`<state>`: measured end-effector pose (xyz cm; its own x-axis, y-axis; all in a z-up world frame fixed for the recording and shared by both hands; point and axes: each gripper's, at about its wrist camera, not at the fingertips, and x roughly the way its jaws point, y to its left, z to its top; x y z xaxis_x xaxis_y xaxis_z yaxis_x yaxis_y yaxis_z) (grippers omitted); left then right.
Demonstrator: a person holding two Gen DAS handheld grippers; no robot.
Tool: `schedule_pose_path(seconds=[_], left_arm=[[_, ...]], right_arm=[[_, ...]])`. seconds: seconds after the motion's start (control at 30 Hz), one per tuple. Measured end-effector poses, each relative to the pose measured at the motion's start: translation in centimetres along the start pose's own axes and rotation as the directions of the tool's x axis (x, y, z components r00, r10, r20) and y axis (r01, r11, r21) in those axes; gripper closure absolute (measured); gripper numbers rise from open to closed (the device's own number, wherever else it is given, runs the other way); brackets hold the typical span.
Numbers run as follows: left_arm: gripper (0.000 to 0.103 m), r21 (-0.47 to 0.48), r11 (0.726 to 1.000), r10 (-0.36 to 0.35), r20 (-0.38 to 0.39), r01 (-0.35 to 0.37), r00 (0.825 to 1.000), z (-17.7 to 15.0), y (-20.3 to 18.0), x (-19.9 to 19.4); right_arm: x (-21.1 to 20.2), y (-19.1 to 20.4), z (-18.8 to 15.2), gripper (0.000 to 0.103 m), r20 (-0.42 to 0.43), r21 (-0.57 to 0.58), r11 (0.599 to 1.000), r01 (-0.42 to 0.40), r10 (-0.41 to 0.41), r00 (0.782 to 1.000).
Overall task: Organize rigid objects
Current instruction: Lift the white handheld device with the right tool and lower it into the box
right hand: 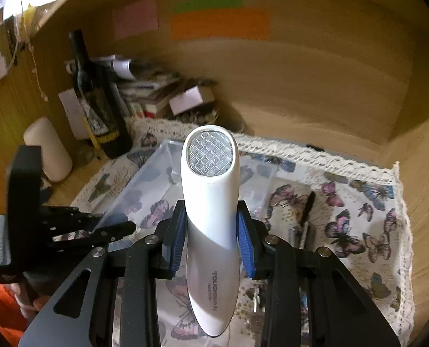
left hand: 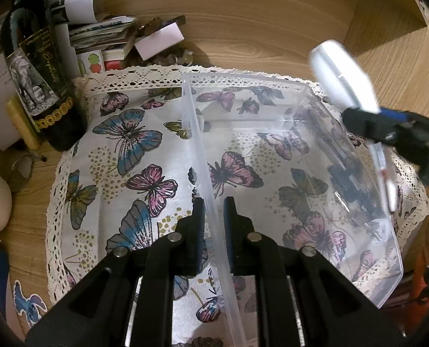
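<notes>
A clear plastic bin (left hand: 272, 144) sits on a butterfly-print cloth (left hand: 122, 156). My left gripper (left hand: 214, 211) is shut on the bin's left wall, one finger on each side. My right gripper (right hand: 211, 225) is shut on a white handheld beauty device (right hand: 211, 190), held above the bin (right hand: 145, 190). In the left wrist view the device (left hand: 344, 75) shows blurred above the bin's right rim, held by the right gripper (left hand: 367, 124). The left gripper (right hand: 119, 228) shows at the left of the right wrist view.
A dark wine bottle (left hand: 44, 86), a white candle (right hand: 48, 153) and a pile of papers and small boxes (left hand: 113, 34) stand at the back left. A black mascara wand and other small items (right hand: 306, 211) lie on the cloth right of the bin. Wooden walls enclose the desk.
</notes>
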<state>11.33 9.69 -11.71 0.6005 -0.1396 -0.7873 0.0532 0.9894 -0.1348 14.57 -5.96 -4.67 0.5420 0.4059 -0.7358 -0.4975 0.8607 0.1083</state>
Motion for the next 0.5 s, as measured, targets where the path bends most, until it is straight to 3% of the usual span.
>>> schedule_pose_path(seconds=[0.5], left_arm=[[0.089, -0.006, 1.000, -0.029, 0.008, 0.029, 1.000, 0.1, 0.3, 0.2]], right_arm=[[6.0, 1.3, 0.1, 0.073, -0.181, -0.081, 0.997, 0.002, -0.017, 0.983]])
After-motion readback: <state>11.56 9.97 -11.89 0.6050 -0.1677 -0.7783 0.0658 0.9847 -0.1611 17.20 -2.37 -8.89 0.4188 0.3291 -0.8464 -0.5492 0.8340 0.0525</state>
